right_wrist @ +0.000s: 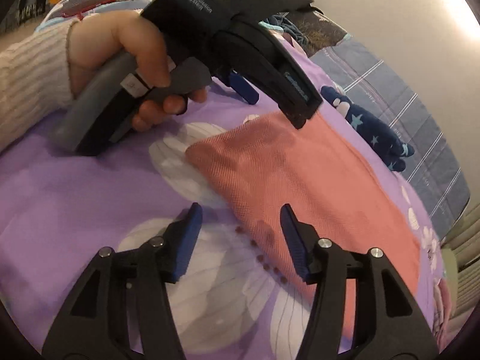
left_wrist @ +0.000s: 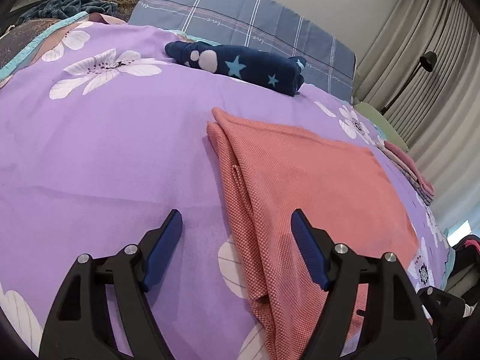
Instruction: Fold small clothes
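The left gripper (left_wrist: 237,225) stands with its blue pads (left_wrist: 307,249) wide apart and nothing between them, poised over the near left edge of the folded coral cloth (left_wrist: 303,186). The right gripper (right_wrist: 240,219) is likewise spread and empty above that cloth's edge. The cloth lies flat on the purple floral bedspread (left_wrist: 105,156). A navy star-patterned garment (left_wrist: 240,67) lies well beyond it, near a plaid blue pillow (left_wrist: 240,18). A hand (right_wrist: 129,51) in a cream knit sleeve (right_wrist: 30,69) grips the left tool.
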The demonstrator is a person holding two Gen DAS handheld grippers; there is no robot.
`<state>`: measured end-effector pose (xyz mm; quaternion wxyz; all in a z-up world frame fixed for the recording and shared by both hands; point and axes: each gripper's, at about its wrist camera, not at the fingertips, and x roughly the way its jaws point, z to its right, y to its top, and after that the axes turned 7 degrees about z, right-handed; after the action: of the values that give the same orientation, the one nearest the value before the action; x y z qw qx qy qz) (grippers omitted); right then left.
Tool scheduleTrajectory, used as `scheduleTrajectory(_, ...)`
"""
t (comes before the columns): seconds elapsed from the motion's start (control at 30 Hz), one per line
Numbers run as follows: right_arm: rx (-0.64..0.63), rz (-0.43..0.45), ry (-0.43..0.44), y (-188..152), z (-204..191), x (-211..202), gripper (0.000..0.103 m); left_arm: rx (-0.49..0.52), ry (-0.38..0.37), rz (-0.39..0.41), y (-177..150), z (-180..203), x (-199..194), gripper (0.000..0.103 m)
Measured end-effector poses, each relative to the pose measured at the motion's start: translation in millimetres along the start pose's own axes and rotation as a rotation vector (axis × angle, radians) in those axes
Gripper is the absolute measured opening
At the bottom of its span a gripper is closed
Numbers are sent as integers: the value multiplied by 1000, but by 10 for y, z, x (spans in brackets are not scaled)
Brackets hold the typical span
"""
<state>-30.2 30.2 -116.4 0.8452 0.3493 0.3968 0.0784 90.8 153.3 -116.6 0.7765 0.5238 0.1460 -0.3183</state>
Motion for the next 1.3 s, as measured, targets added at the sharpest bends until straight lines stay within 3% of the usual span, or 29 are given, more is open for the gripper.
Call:
scheduleTrajectory(0.17,-50,5,-85,171,-143,194,56,-94,-80,23,-4,-181,-50,75)
scheduleTrajectory(0.27,-76,13,-151,282,-214,315,51,-149,-128,41,-15,-267,-82,75)
scheduleTrajectory(0.33,-72,6,-151,320,-226,355,25,-158,-137,43,-13,-272,-82,75)
scheduleTrajectory(0.37,-69,-4,-144,321,-230,372,5,-158,-136,41,-11,-264,-83,75)
scheduleTrajectory(0.5,-17,10,-137,296,-154,329,5,-168,-208,-13,93,-174,51,75)
scheduleTrajectory(0.67,81,2,-96,314,-56,248,5,-134,-181,-92,328,-49,410,73)
scheduleTrajectory(0.7,101,3,-93,313,-27,229,5,-140,-188,-102,371,-45,469,64)
scheduleTrajectory(0.73,124,6,-89,314,5,206,5,-159,-196,-118,411,-54,544,39)
scheduleTrajectory(0.8,164,13,-78,320,69,179,5,-210,-190,-148,449,-100,667,12)
scheduleTrajectory(0.93,260,55,-68,311,266,53,5,-274,-219,-139,508,-122,642,11)
scheduleTrajectory(1.13,484,141,-41,135,835,-273,5,-155,-230,-89,812,399,426,11)
scheduleTrajectory(1.3,651,193,-74,-225,1339,-611,5,-76,-250,-91,979,1031,548,11)
